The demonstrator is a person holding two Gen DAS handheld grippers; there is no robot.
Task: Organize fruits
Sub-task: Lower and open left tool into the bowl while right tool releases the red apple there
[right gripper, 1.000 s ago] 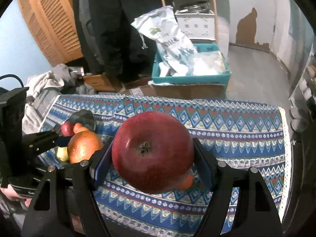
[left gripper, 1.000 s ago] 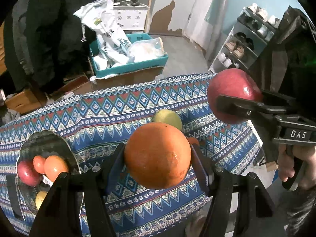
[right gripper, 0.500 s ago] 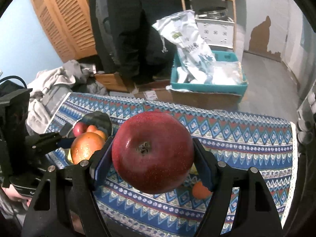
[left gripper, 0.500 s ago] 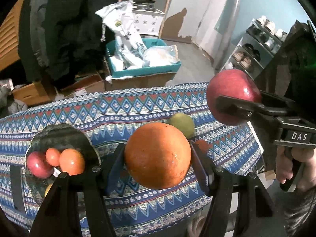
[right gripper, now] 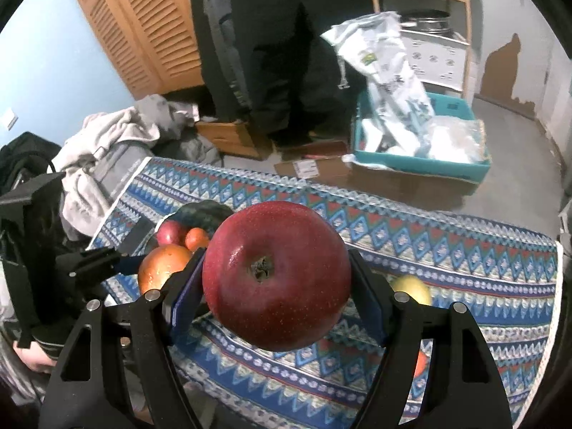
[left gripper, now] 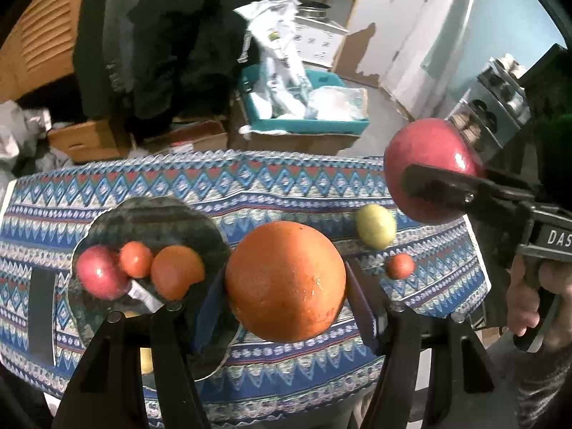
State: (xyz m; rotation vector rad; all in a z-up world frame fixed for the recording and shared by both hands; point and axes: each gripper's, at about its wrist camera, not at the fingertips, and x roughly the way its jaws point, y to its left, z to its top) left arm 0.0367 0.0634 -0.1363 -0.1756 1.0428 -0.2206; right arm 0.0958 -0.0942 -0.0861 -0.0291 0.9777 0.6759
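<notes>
1. The left gripper (left gripper: pixel 286 282) is clamped on a large orange (left gripper: pixel 286 280), which fills the lower middle of the left wrist view, pinched between the two blue-padded fingers and held above the patterned tablecloth (left gripper: pixel 250 182).
2. The right gripper (right gripper: pixel 277 280) grips a dark red apple (right gripper: pixel 277 277) at the centre of its own view, stem hollow facing the camera; in the left wrist view the same apple sits at the right edge, mid-height.
3. A dark plate (left gripper: pixel 153 214) lies at the lower left of the left wrist view, just left of the held orange. It carries a red apple (left gripper: pixel 98 271), a small tomato-like fruit (left gripper: pixel 136 259) and a second orange (left gripper: pixel 177 271); something yellow shows under the finger, too hidden to name.
4. A yellow-green fruit, possibly a lemon (left gripper: pixel 375 227), and a small red-orange fruit (left gripper: pixel 400 265) lie on the cloth between the two grippers, right of centre.
</notes>
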